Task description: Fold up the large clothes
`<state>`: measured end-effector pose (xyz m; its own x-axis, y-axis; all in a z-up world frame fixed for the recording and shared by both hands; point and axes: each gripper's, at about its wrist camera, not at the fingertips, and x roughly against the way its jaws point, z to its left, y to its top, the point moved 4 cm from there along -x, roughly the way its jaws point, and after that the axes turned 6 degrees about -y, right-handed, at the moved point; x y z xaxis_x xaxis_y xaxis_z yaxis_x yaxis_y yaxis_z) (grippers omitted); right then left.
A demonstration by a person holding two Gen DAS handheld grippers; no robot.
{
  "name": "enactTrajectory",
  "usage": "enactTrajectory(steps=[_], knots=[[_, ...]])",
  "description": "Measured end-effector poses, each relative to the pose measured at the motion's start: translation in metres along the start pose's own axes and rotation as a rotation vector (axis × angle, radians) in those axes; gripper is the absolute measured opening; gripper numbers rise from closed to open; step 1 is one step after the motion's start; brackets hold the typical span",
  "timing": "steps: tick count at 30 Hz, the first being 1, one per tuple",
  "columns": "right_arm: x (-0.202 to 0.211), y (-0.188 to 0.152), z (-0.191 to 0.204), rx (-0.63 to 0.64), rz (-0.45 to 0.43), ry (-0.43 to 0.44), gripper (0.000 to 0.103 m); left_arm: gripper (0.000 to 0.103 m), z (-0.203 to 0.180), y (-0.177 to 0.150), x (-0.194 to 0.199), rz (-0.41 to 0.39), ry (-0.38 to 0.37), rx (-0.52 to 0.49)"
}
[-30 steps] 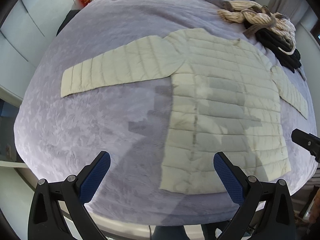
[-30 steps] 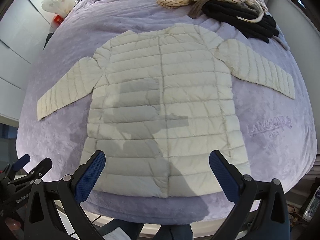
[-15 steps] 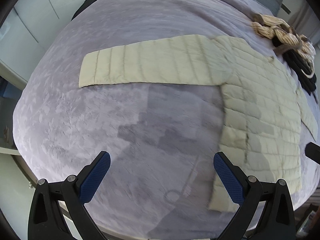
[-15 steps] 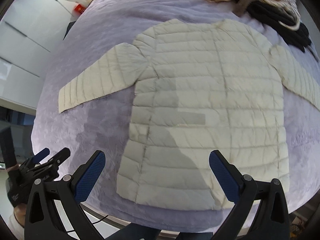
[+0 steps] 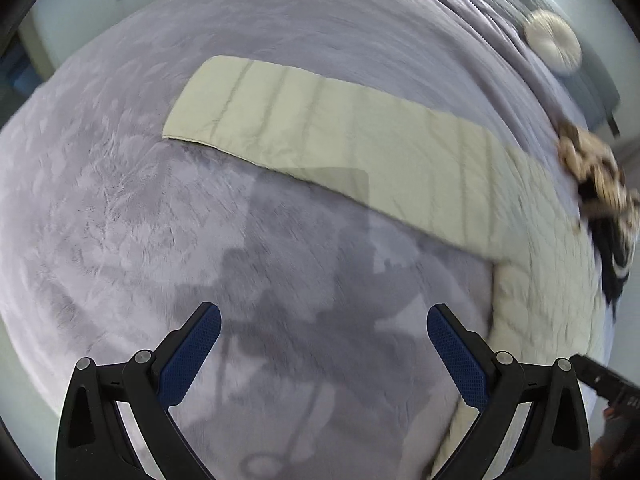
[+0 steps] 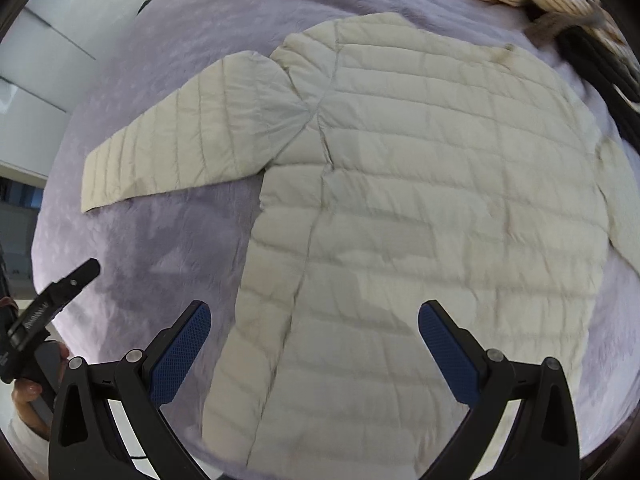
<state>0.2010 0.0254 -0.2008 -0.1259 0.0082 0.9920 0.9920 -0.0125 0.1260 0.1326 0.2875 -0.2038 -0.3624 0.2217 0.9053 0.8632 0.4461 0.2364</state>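
Note:
A cream quilted puffer jacket (image 6: pixel 420 200) lies flat and spread out on a lilac bedspread (image 6: pixel 168 248). Its left sleeve (image 5: pixel 320 136) stretches across the left wrist view, and the same sleeve (image 6: pixel 192 136) shows in the right wrist view. My left gripper (image 5: pixel 324 344) is open and empty above bare bedspread (image 5: pixel 120 208), short of the sleeve. My right gripper (image 6: pixel 314 340) is open and empty above the jacket's lower body. The left gripper also shows at the left edge of the right wrist view (image 6: pixel 60 292).
A pile of striped and black clothes (image 6: pixel 560 8) lies at the far right of the bed, also in the left wrist view (image 5: pixel 600 192). A round white cushion (image 5: pixel 554 46) lies at the head. White cabinets (image 6: pixel 48 40) stand to the left.
Both grippers have swung left and moved closer to the bed. The left view now centres on the left sleeve; the right view on the jacket's left side. Both stay open.

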Motion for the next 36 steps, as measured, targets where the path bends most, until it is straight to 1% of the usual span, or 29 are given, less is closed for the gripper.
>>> enactTrajectory(steps=[3, 4, 5, 6, 8, 9, 10, 13, 14, 16, 18, 20, 22, 23, 24, 25, 26, 28, 30, 32, 34, 36], knots=[[-0.014, 0.027, 0.015, 0.045, -0.045, 0.001, 0.103, 0.103, 0.012, 0.019, -0.013, -0.038, -0.048, 0.077], [-0.017, 0.034, 0.019, 0.053, -0.059, 0.001, 0.102, 0.103, 0.013, 0.024, -0.016, -0.049, -0.059, 0.088], [-0.021, 0.046, 0.024, 0.063, -0.079, 0.002, 0.102, 0.103, 0.014, 0.031, -0.019, -0.065, -0.075, 0.097], [-0.024, 0.051, 0.027, 0.066, -0.09, 0.003, 0.098, 0.103, 0.013, 0.037, -0.023, -0.08, -0.088, 0.101], [-0.032, 0.069, 0.034, 0.071, -0.117, 0.011, 0.069, 0.103, 0.013, 0.05, -0.031, -0.105, -0.119, 0.109], [-0.039, 0.08, 0.038, 0.073, -0.132, 0.025, 0.031, 0.103, 0.013, 0.055, -0.036, -0.113, -0.137, 0.116], [-0.044, 0.088, 0.04, 0.069, -0.146, 0.033, 0.012, 0.103, 0.014, 0.061, -0.043, -0.122, -0.158, 0.128], [-0.06, 0.106, 0.043, 0.048, -0.191, 0.029, 0.012, 0.103, 0.023, 0.07, -0.059, -0.131, -0.178, 0.175], [-0.065, 0.11, 0.044, 0.046, -0.193, 0.032, 0.011, 0.103, 0.027, 0.073, -0.065, -0.133, -0.183, 0.202], [-0.083, 0.115, 0.048, 0.04, -0.168, 0.056, 0.012, 0.103, 0.034, 0.077, -0.078, -0.133, -0.19, 0.241], [-0.098, 0.115, 0.052, 0.045, -0.142, 0.061, 0.011, 0.103, 0.035, 0.082, -0.087, -0.142, -0.184, 0.252], [-0.11, 0.114, 0.053, 0.057, -0.134, 0.05, 0.011, 0.103, 0.031, 0.092, -0.097, -0.164, -0.144, 0.232], [-0.114, 0.115, 0.053, 0.057, -0.136, 0.052, 0.011, 0.103, 0.025, 0.102, -0.103, -0.185, -0.089, 0.2], [-0.115, 0.115, 0.053, 0.053, -0.134, 0.057, 0.011, 0.102, 0.023, 0.106, -0.104, -0.194, -0.074, 0.197], [-0.116, 0.116, 0.052, 0.046, -0.13, 0.065, 0.011, 0.096, 0.022, 0.11, -0.104, -0.202, -0.063, 0.202], [-0.116, 0.116, 0.052, 0.042, -0.129, 0.071, 0.011, 0.088, 0.023, 0.114, -0.102, -0.215, -0.054, 0.212], [-0.116, 0.116, 0.052, 0.04, -0.128, 0.075, 0.011, 0.074, 0.023, 0.117, -0.1, -0.221, -0.047, 0.216], [-0.116, 0.118, 0.052, 0.042, -0.127, 0.082, 0.011, 0.06, 0.022, 0.123, -0.097, -0.224, -0.018, 0.208], [-0.116, 0.118, 0.052, 0.038, -0.126, 0.094, 0.011, 0.024, 0.019, 0.127, -0.092, -0.232, -0.019, 0.178], [-0.117, 0.118, 0.05, 0.031, -0.124, 0.108, 0.011, 0.008, 0.01, 0.133, -0.086, -0.234, -0.057, 0.139], [-0.118, 0.114, 0.046, 0.025, -0.123, 0.122, 0.011, 0.008, -0.005, 0.137, -0.076, -0.25, -0.091, 0.095], [-0.117, 0.113, 0.043, 0.02, -0.119, 0.141, 0.011, 0.008, -0.031, 0.142, -0.06, -0.279, -0.132, 0.018]])
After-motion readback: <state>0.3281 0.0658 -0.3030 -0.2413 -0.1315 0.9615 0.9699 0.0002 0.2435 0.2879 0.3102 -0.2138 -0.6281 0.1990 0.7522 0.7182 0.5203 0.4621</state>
